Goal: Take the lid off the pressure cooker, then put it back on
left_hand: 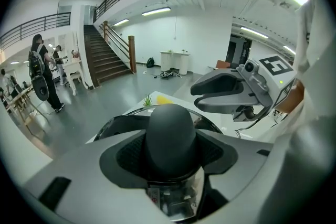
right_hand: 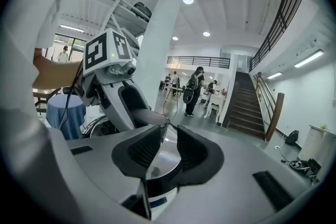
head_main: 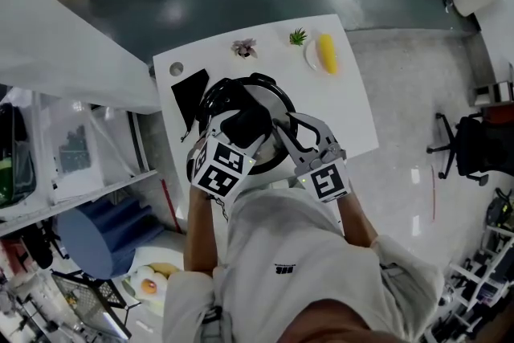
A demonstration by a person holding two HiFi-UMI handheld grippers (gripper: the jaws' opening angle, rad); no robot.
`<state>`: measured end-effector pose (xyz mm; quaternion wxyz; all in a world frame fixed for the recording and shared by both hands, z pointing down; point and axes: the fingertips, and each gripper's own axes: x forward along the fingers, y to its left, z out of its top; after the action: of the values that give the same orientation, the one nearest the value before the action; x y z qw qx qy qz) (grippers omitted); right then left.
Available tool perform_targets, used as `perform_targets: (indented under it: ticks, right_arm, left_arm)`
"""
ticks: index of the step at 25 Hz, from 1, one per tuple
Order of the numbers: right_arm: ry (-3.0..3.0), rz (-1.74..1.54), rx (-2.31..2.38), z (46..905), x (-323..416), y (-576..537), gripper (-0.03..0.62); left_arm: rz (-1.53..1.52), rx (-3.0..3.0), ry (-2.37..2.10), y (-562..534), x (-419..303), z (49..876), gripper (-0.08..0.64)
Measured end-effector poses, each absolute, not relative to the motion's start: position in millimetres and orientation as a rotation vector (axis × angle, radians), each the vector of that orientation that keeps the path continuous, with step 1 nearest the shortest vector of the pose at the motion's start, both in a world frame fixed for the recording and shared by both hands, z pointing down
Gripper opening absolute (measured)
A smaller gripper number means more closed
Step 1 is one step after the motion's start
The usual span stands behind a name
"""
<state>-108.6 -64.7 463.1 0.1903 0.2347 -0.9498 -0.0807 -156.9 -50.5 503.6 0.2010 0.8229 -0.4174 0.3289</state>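
Observation:
The pressure cooker (head_main: 269, 104) stands near the front edge of the white table (head_main: 353, 116), its steel lid under both grippers. My left gripper (head_main: 241, 126) is shut on the lid's black handle (head_main: 249, 118). In the left gripper view the rounded black handle (left_hand: 170, 136) fills the gap, and the pads of the left gripper (left_hand: 170, 160) press on its sides. My right gripper (head_main: 283, 134) is at the lid's near right edge. In the right gripper view the shiny steel lid (right_hand: 163, 165) sits between the pads of the right gripper (right_hand: 167, 152). Whether the lid rests on the pot is hidden.
A black cloth (head_main: 189, 92) lies left of the cooker. At the table's far edge are two small plants (head_main: 244, 48), (head_main: 298, 36) and a yellow item on a white plate (head_main: 326, 53). A grey disc (head_main: 177, 69) sits at the far left corner. Shelving stands left of the table.

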Motion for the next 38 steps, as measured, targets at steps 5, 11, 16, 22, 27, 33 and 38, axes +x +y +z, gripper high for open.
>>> perform_targets:
  ticks: [5,11,16,22,27,33,38]
  right_arm:
    - [-2.667,-0.223,0.630,466.5,-111.8,-65.2,0.100]
    - [-2.677,-0.209,0.581,471.1,-117.0,-66.0,0.100]
    - [-2.694,-0.210,0.517,472.7,-122.8,-62.5,0.100]
    - [-2.712,-0.216,0.456,471.8,-125.7,-61.8,0.100]
    - [-2.723,-0.220,0.434,471.7,-125.2,-67.5,0.100]
    - [-2.729,-0.214,0.407,469.3,-122.0,-75.1,0.098]
    - [-2.737,-0.222,0.381,469.6,-122.3,-78.2,0.098]
  left_arm:
    - [0.936,2.240,-1.192,-49.1,-164.3,514.3,0.287]
    - [0.908,2.224,-1.211,-48.2,-166.3,519.4,0.287]
    - [0.889,2.227,-1.217,-49.5,-165.6,519.1,0.287]
    - [0.897,2.176,-1.260,-49.4,-165.1,519.5,0.290]
    - [0.916,2.145,-1.280,-52.8,-162.7,520.0,0.290]
    - [0.864,2.150,-1.300,-49.8,-163.3,518.0,0.290]
    - [0.862,2.155,-1.301,-48.0,-165.1,519.2,0.293]
